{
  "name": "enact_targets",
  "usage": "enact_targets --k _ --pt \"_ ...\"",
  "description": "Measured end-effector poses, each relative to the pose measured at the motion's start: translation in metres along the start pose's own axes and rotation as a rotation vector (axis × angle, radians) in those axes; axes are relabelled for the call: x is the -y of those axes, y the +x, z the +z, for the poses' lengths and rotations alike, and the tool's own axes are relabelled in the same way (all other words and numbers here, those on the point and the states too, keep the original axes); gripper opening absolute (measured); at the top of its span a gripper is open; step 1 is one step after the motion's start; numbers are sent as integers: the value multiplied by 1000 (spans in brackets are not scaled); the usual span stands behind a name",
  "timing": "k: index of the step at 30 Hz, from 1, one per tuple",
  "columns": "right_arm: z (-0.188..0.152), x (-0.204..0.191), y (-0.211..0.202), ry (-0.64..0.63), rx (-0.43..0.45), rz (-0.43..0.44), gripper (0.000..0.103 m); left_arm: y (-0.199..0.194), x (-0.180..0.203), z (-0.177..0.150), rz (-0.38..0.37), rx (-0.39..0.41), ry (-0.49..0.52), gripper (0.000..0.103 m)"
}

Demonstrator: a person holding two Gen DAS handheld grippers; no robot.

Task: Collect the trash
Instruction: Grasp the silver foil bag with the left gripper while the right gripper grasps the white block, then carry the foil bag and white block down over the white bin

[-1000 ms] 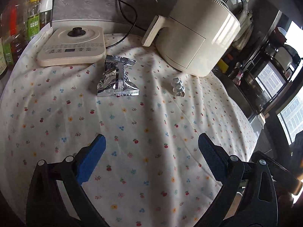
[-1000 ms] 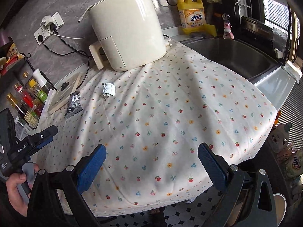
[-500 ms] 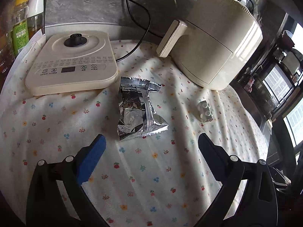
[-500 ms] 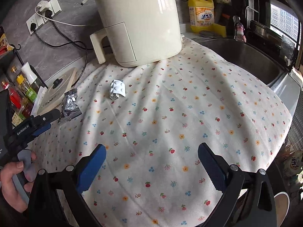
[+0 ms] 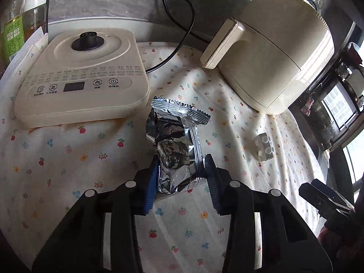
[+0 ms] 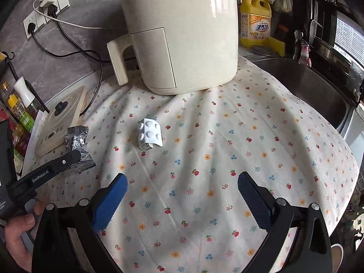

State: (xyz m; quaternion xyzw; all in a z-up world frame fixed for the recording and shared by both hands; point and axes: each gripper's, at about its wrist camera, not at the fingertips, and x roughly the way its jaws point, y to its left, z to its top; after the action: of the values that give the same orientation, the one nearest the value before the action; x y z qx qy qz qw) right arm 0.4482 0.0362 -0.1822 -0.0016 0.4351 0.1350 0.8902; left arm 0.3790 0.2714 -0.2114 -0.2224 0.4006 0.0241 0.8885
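Left gripper (image 5: pixel 182 177) just closing, blue pads pressed on the near end of the silver foil wrapper (image 5: pixel 175 145), lying by the induction cooker (image 5: pixel 79 75) toward the tablecloth's (image 5: pixel 68 159) back edge. Likely light, crinkly, slippery; best pinched across the crumpled body. Right gripper (image 6: pixel 182 195) open, empty, near the white blister pack (image 6: pixel 149 134).

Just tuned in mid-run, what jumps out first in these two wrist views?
The left gripper stands out first: its jaws have just been closing and its blue pads now press both sides of the crumpled silver foil wrapper, beside the cream induction cooker. The big cream air fryer looms at the back of the floral cloth. A white blister pack lies ahead of the open right gripper.
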Motion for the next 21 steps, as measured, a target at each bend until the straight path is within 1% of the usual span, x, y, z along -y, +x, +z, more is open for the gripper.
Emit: enact_targets --k 2,5,11,14,16,17,19,20,21 --pt "7 -7 9 -12 4 9 95 -10 -6 -1 14 29 -2 36" --pt "17 -17 23 -25 11 41 95 -20 -19 -3 15 42 -32 36" --pt "34 -35 55 -38 -30 65 95 -37 -38 -10 35 63 -69 36" --pt "40 -44 67 -45 -43 52 95 -41 -44 -15 49 67 -85 36" --pt "43 -48 73 -62 -44 36 95 -43 -48 -18 46 69 -101 36" --pt "44 -49 75 -71 -54 37 93 -45 -50 -20 44 71 -108 36" --pt "45 -51 82 -110 -112 58 28 -47 -51 -24 43 75 -120 36" --pt "46 -52 79 -121 -116 52 25 -48 -51 -25 41 79 -126 36" --pt "46 -52 76 -120 -126 69 24 -49 -51 -27 40 85 -129 36"
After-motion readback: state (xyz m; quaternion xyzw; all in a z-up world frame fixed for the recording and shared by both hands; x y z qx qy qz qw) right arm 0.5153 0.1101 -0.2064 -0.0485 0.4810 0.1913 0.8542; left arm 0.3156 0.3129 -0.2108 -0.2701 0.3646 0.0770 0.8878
